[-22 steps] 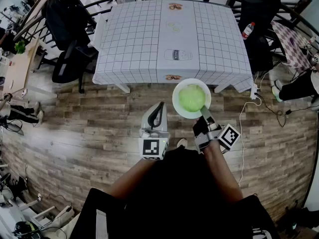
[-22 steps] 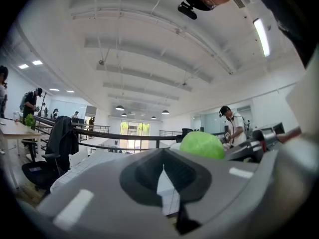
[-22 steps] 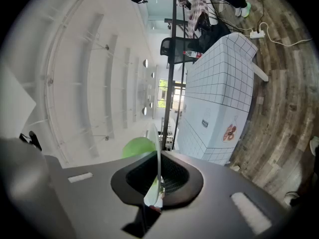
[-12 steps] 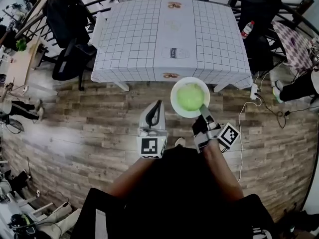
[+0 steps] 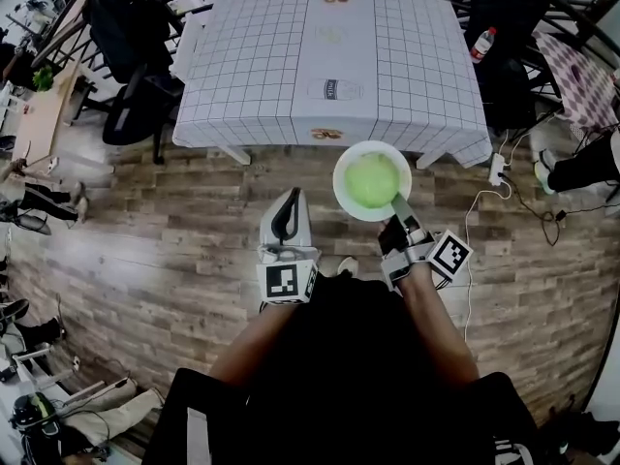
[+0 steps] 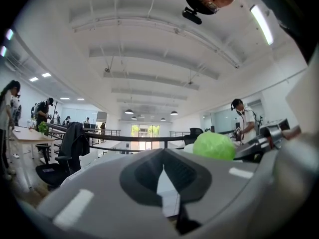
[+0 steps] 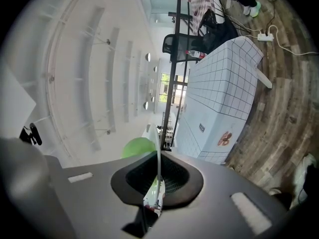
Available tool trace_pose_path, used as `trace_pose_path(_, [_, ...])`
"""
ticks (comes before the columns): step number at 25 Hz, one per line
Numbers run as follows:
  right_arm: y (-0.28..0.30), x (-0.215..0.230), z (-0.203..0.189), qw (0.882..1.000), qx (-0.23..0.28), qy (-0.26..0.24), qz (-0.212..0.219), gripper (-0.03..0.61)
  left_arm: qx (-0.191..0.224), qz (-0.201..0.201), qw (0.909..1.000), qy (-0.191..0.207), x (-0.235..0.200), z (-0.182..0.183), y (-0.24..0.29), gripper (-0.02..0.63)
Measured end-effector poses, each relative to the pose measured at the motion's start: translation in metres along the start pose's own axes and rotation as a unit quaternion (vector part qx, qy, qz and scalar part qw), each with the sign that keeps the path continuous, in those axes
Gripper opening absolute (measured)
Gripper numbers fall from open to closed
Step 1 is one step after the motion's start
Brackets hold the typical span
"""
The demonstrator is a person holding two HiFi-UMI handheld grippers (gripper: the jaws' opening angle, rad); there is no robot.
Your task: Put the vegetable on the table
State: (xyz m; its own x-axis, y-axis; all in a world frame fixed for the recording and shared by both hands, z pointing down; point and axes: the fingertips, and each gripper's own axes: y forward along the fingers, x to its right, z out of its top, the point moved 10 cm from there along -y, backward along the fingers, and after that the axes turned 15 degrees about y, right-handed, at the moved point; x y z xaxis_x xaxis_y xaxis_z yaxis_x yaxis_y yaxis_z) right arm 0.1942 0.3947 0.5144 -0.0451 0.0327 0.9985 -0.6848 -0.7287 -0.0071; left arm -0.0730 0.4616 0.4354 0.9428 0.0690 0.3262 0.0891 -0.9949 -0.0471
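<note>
Vegetable (image 5: 372,180): riding as a round green ball on a white plate (image 5: 342,190), hanging in the air over the wooden floor (image 5: 194,250), not yet reaching the table (image 5: 426,66).

Nearest the body, pinching only the plate's near rim with the right gripper (image 5: 399,204), jaws closed thin on that edge, and so carrying the whole load from one side. Holding the left gripper (image 5: 291,198) near it, jaws together on nothing, lending no support underneath.

Judging that one-sided pinch to be the weak point: risking the plate pivoting between the pads and dipping at its far side under the weight lying beyond the grip. Risking the ball rolling as well, being round and loose on a shallow dish, on any tipping of the wrist or jolting mid-step, and then dropping onto the boards.

Further out, nearing the table's front edge and its hanging checked cloth (image 5: 232,129): risking knocking the plate's far rim against that edge by coming in too low, or dragging the cloth.

Beyond that, seeing plenty of open tabletop, so worrying only about releasing before seating the base flat.
</note>
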Motion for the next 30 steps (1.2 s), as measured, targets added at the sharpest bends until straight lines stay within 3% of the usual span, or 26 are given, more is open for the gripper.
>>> trace_pose_path(3, [0.027,-0.032,0.010,0.999,0.004,0.004,-0.041,0.009,-0.038,-0.014,0.9989,-0.021,-0.029,0.016,0.038,0.006])
trace_pose_path(6, [0.028,-0.032,0.004,0.999,0.003,0.006,-0.042,0.009,-0.044,-0.013,0.9987,-0.022,-0.037,0.011,0.039,0.006])
trace_pose_path(9, [0.038,-0.063,0.021,0.998,0.004,0.025,-0.053,0.009,-0.058,-0.016,0.9978,-0.026,-0.041,0.040,0.068,0.006])
trace_pose_path(11, [0.046,-0.060,0.027,0.998,0.013,0.027,-0.056,0.009,-0.053,-0.027,0.9979,-0.026,-0.041,0.034,0.086,0.006])
trace_pose_path(15, [0.047,-0.009,0.035,0.999,0.024,0.009,-0.042,0.009,-0.027,-0.041,0.9986,-0.020,-0.019,-0.015,0.097,0.006])
trace_pose_path(18, [0.047,-0.017,0.048,0.999,0.026,0.008,-0.047,0.009,-0.026,-0.046,0.9983,-0.024,-0.012,-0.007,0.111,0.006])
trace_pose_path(23, [0.103,-0.040,0.077,0.997,0.037,0.023,-0.059,0.008,-0.022,-0.067,0.9969,-0.035,-0.038,0.005,0.181,0.006])
trace_pose_path(27, [0.086,-0.034,0.050,0.996,0.047,0.040,-0.068,0.009,-0.021,-0.072,0.9964,-0.039,-0.043,0.002,0.153,0.006])
trace_pose_path(30, [0.110,-0.032,0.056,0.995,0.049,0.042,-0.072,0.009,-0.017,-0.074,0.9963,-0.038,-0.058,-0.005,0.176,0.006])
